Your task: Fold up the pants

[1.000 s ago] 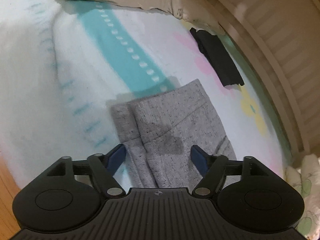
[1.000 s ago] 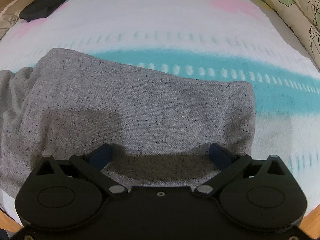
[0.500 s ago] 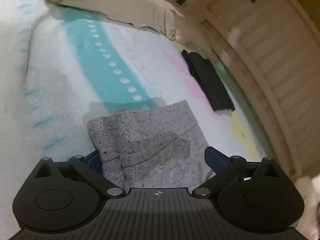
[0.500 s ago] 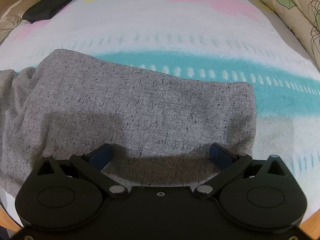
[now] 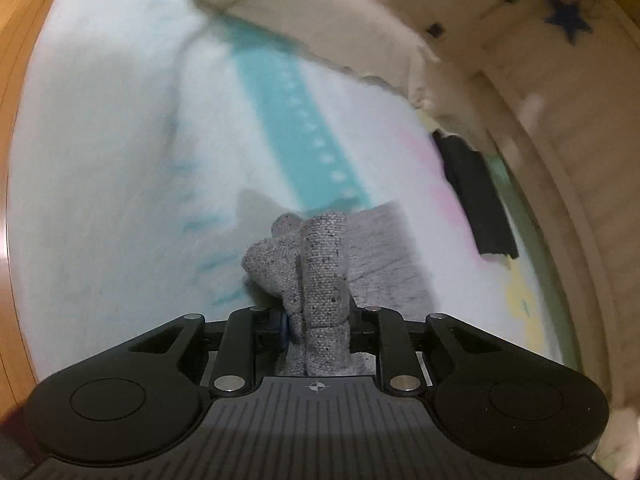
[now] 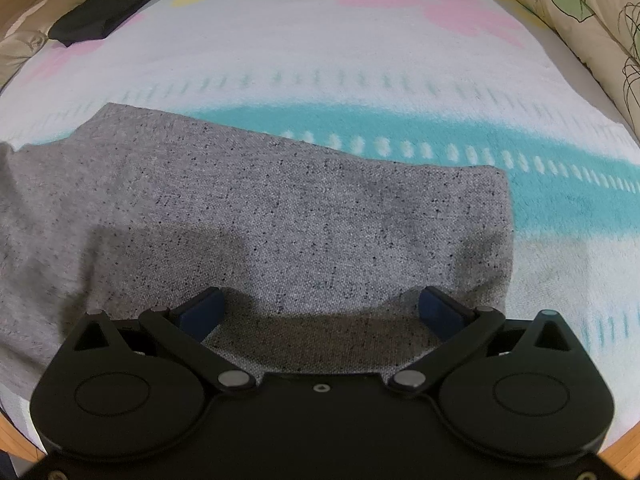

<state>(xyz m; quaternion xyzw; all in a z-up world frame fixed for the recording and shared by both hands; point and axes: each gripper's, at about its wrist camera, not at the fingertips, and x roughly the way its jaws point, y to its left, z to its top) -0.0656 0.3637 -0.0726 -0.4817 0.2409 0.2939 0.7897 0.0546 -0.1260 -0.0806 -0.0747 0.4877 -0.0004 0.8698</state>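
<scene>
The grey speckled pants (image 6: 280,216) lie flat on a bed, on a pale blanket (image 6: 360,60) with a teal stripe and pink and yellow flowers. They look like a soft, fairly thick knit — light, limp, not slippery and with nothing to break, so they will likely sag and drape from wherever they are pinched and crease where they bend. A bunched hem or corner gives the surest hold, since several layers gather there into a thick wad. That is what the left gripper (image 5: 318,326) has: one end of the pants (image 5: 320,276) is gathered into an upright roll between its jaws, which are closing on it with the cloth bulging above and past them. The rest of the garment trails flat beyond this roll towards the teal stripe. The right gripper (image 6: 320,312) stands with its jaws spread wide and nothing between them — it hovers just over the near edge of the pants, the flat grey panel spreading ahead of the fingertips and its square end lying off to the right. A folded dark garment (image 6: 108,10) sits well apart at the far left, with a pillow (image 6: 580,20) along the right.
</scene>
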